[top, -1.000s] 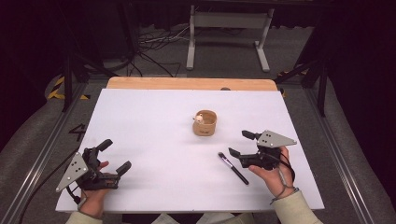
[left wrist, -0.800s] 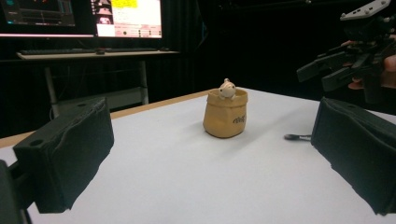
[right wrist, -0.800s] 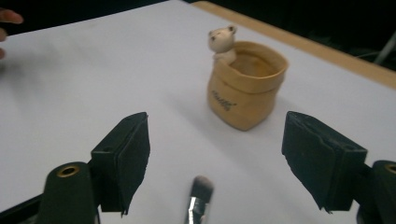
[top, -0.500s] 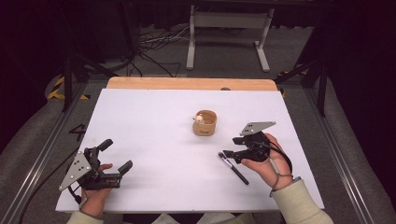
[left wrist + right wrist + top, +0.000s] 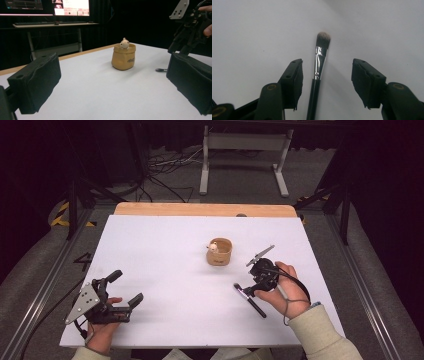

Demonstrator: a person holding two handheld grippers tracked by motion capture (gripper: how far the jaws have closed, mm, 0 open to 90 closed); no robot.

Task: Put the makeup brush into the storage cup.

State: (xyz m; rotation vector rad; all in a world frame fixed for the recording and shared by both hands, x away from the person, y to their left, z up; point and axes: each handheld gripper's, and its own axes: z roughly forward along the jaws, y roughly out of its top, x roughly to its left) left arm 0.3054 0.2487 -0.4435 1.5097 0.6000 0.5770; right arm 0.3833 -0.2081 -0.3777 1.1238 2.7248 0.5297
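My right gripper point(image 5: 327, 82) straddles the brush point(image 5: 320, 65), jaws apart; it lies at five o'clock from the pot point(image 5: 219, 252). I should lower squarely, then close on the handle. Left gripper point(image 5: 117, 292) rests open.

Dark room, grey carpet point(image 5: 170, 185), white-legged desk point(image 5: 243, 142) behind.

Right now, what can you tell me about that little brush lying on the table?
The makeup brush has a slim black handle, a shiny silver ferrule and a small rounded tuft of dark bristles with paler tips. It lies flat on the white table, between the open jaws of the right hand-held gripper, nearer one jaw. Nothing visibly grips it.
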